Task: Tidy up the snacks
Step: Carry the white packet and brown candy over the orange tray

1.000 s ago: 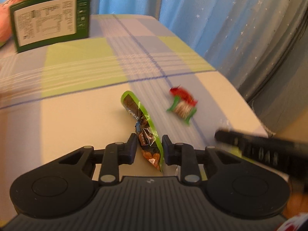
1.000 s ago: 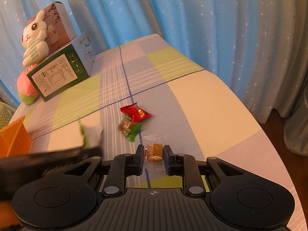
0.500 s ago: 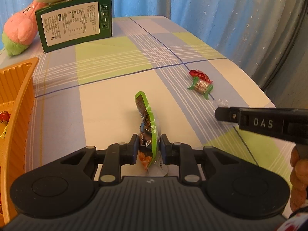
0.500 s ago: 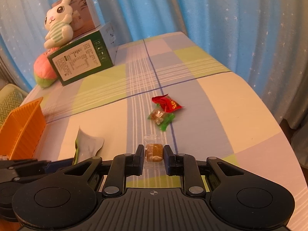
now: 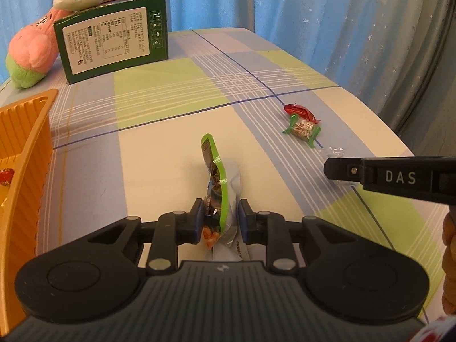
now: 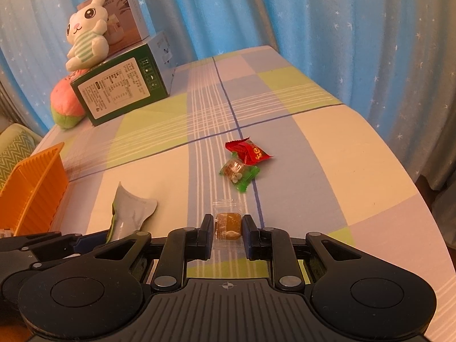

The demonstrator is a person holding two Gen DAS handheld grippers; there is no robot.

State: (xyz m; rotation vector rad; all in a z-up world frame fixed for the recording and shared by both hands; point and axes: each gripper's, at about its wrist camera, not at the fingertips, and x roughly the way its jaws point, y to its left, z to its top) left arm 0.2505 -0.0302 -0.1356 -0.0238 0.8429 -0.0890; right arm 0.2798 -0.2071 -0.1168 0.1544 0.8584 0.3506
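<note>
Now pinching the green snack packet on edge in the left gripper, with jaws narrowed onto its lower end and most of the pouch flopping free toward 12 o'clock. Clamping a small brown candy in a clear wrapper in the right gripper, with jaws nearly closed on its two sides and loose wrapper flaps poking out ahead.

Probably carrying both toward the orange basket, sitting at 9 o'clock of the left gripper with a few sweets already inside.

Risking a slip on that packet: gripping glossy film at one end only, so likely losing it on any quick swing, or snagging the floppy top on the basket's ribbed rim. Risking a pop-out on the candy too: squeezing a small, hard lump inside slick film. Also flirting with a clash of tools, with the right gripper hanging at 3 o'clock of the left one, near it, and needing the same route over to the basket.

Leaving two sweets on the checked tablecloth, a red-wrapped one touching a green-wrapped one, at 12 o'clock of the right gripper.

Enjoying plenty of bare cloth between grippers and basket. Watching the table edge curving round from 1 to 4 o'clock on the right, with curtains beyond; anything dropped that way probably going over. Steering well clear of the green box and plush toys at 10 to 11 o'clock.
</note>
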